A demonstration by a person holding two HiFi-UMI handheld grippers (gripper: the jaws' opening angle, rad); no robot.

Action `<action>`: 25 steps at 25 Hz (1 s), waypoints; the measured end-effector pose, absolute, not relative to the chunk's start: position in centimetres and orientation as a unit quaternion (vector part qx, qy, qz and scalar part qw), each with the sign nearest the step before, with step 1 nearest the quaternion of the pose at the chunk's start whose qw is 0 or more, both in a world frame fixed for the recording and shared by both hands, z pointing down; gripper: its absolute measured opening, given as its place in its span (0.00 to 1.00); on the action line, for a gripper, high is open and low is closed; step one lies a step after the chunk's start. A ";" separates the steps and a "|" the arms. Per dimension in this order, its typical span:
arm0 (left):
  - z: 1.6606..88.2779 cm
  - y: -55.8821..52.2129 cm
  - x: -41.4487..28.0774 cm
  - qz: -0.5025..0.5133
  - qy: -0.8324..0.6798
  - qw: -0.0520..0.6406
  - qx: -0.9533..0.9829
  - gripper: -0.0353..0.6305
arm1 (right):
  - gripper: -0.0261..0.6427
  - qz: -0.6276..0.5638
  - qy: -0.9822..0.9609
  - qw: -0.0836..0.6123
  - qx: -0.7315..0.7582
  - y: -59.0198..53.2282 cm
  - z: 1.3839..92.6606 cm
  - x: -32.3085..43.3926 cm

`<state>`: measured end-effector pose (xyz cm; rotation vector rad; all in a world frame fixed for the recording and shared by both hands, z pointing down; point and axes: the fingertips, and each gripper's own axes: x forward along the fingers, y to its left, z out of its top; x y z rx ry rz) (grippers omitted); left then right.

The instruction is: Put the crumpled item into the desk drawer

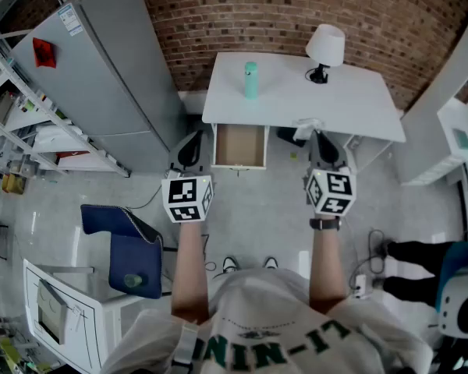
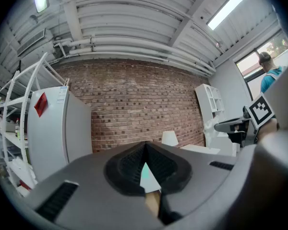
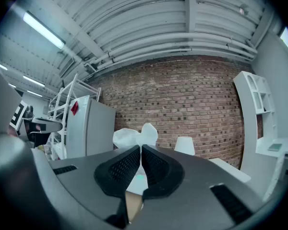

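Observation:
The crumpled white item (image 1: 307, 128) is pinched in my right gripper (image 1: 320, 140), which is shut on it and held level in front of the white desk (image 1: 335, 92). In the right gripper view the paper (image 3: 134, 137) bulges above the closed right gripper (image 3: 140, 150). The desk drawer (image 1: 239, 146) stands pulled open under the desk's left part, its wooden bottom bare. My left gripper (image 1: 189, 145) hovers just left of the drawer, shut with nothing in it; in its own view the left gripper (image 2: 145, 147) has its tips touching.
A teal bottle (image 1: 251, 79) and a white lamp (image 1: 325, 47) stand on the desk. A grey refrigerator (image 1: 101, 76) stands to the left, and a blue chair (image 1: 129, 248) near left. A white shelf unit (image 1: 460, 139) is at the right, with a person's legs (image 1: 409, 267) beside it.

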<state>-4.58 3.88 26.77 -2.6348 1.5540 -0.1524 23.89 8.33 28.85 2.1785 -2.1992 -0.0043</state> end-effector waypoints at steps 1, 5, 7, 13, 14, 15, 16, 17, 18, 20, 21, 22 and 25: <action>26.7 3.8 -4.9 -0.049 0.511 0.037 -0.858 0.05 | 0.06 0.000 -0.708 0.022 0.705 8.4 28.9 24.2; 26.7 3.7 -5.0 -0.045 0.513 0.033 -0.856 0.05 | 0.06 0.004 -0.712 0.021 0.702 8.5 29.2 24.2; 26.7 3.8 -4.2 -0.044 0.508 0.034 -0.860 0.05 | 0.06 0.002 -0.719 0.021 0.695 8.4 29.3 23.5; 26.8 4.5 -1.6 -0.040 0.488 0.037 -0.871 0.05 | 0.06 0.010 -0.729 0.017 0.684 8.5 29.6 23.8; 26.8 4.7 -1.3 -0.040 0.487 0.037 -0.872 0.05 | 0.06 0.013 -0.728 0.017 0.685 8.6 29.8 24.1; 26.9 4.7 -1.1 -0.039 0.487 0.037 -0.872 0.05 | 0.06 0.017 -0.727 0.018 0.686 8.6 30.0 24.4; 26.9 4.8 -1.0 -0.039 0.488 0.036 -0.871 0.05 | 0.06 0.019 -0.727 0.019 0.686 8.7 30.1 24.6; 26.9 4.8 -0.8 -0.039 0.489 0.035 -0.871 0.05 | 0.06 0.020 -0.727 0.018 0.686 8.7 30.2 24.8; 26.9 4.8 -0.6 -0.039 0.491 0.035 -0.870 0.05 | 0.06 0.020 -0.729 0.016 0.684 8.8 30.2 24.9; 26.9 5.0 -0.1 -0.039 0.494 0.035 -0.868 0.05 | 0.06 0.018 -0.733 0.013 0.680 8.9 30.2 25.2; 26.9 5.1 0.1 -0.039 0.494 0.035 -0.868 0.05 | 0.06 0.017 -0.735 0.012 0.678 9.0 30.2 25.3; 27.0 5.3 0.4 -0.038 0.495 0.034 -0.867 0.05 | 0.06 0.016 -0.737 0.011 0.676 9.1 30.2 25.4; 27.0 5.8 1.1 -0.034 0.500 0.031 -0.865 0.05 | 0.06 0.019 -0.743 0.008 0.669 9.2 30.2 26.0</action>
